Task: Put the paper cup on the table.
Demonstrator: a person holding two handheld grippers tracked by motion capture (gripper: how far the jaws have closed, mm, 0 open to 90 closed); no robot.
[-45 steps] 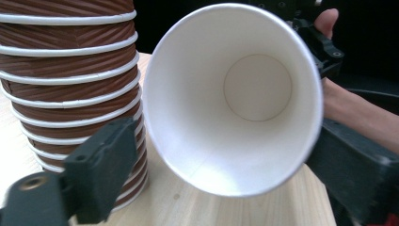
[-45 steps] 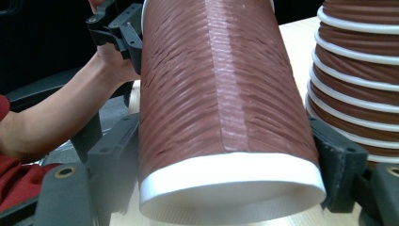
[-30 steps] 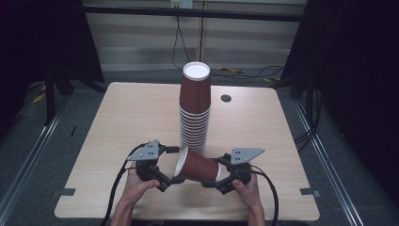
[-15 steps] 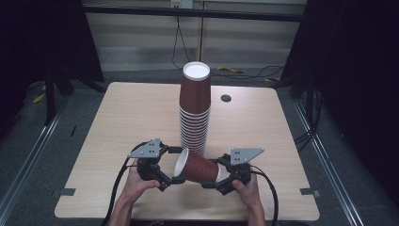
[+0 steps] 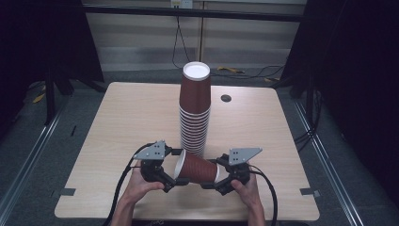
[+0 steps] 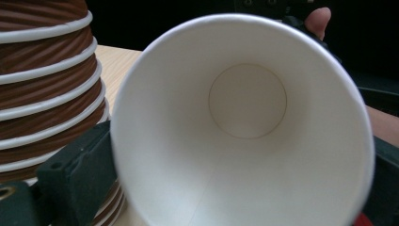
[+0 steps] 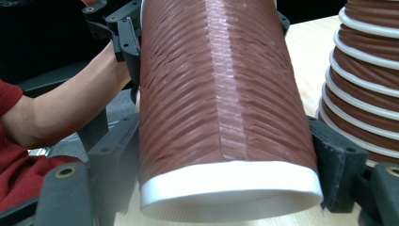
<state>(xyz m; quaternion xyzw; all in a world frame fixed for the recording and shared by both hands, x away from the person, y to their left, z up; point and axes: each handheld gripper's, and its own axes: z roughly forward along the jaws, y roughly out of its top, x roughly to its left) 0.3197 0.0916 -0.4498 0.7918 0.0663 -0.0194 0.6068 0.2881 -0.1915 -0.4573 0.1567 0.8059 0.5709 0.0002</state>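
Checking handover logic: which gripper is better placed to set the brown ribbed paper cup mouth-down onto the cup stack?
Probably right. The right gripper clamps the brown ribbed paper cup near its base; the left gripper's jaws, just closing, straddle the mouth, which must slip over the brown cup stack.

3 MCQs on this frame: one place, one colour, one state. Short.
1. Where is the tall stack of cups?
A. on the table's left edge
B. mid-table, beyond the grippers
C. on the floor

2. What colour is the held cup's outside?
A. brown
B. blue
C. green

3. How does the held cup lie?
A. upright
B. upside down
C. on its side

Key: 1 B, the high view shows it mid-table. 2 A, ribbed brown wall, white inside. 3 C, mouth toward the left gripper, base at the right gripper.
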